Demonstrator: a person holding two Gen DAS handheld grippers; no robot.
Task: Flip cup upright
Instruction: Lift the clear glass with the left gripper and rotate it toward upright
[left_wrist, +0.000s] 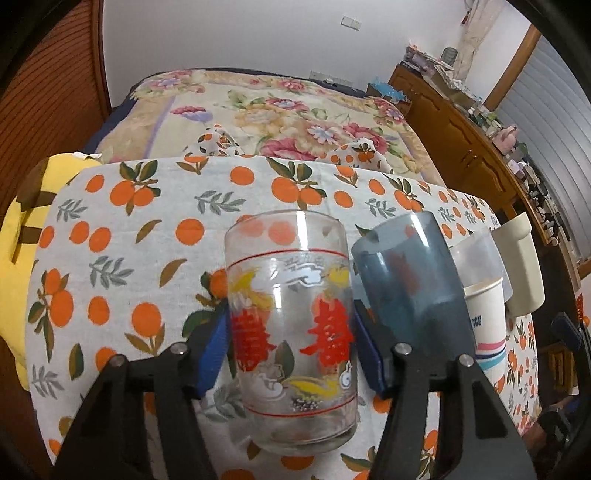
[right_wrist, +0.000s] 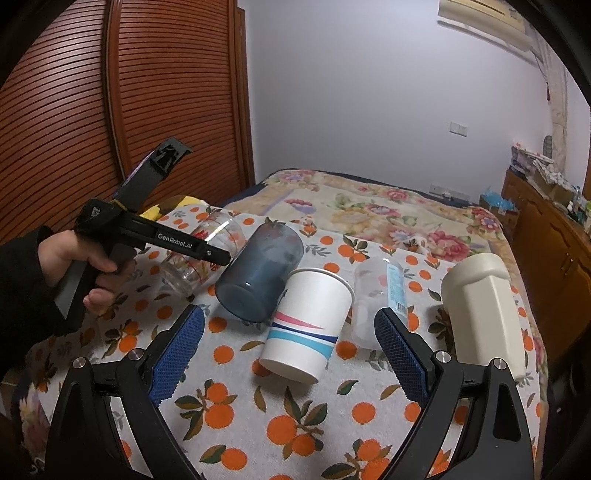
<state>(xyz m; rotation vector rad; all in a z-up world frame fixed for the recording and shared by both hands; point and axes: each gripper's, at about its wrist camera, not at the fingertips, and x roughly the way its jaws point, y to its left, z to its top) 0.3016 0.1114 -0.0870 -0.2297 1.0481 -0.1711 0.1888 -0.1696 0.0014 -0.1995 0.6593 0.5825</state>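
Our left tongs (left_wrist: 291, 343) clench the printed glass cup (left_wrist: 291, 328), axis toward twelve o'clock; right tongs (right_wrist: 288, 354) hang released.

Left hand-held gripper (left_wrist: 291, 345): blue pads pressed against both sides of a printed glass cup (left_wrist: 291, 332), clamped at mid-height; black fingers reaching toward 12 o'clock.
Left hand (right_wrist: 94, 271): dark-sleeved, wrapped round the black handle, at 9 o'clock in the right wrist view.
Right hand-held gripper (right_wrist: 288, 354): blue pads spread wide, gripping nothing, held above the tabletop (right_wrist: 295, 424), pointing toward 12 o'clock.
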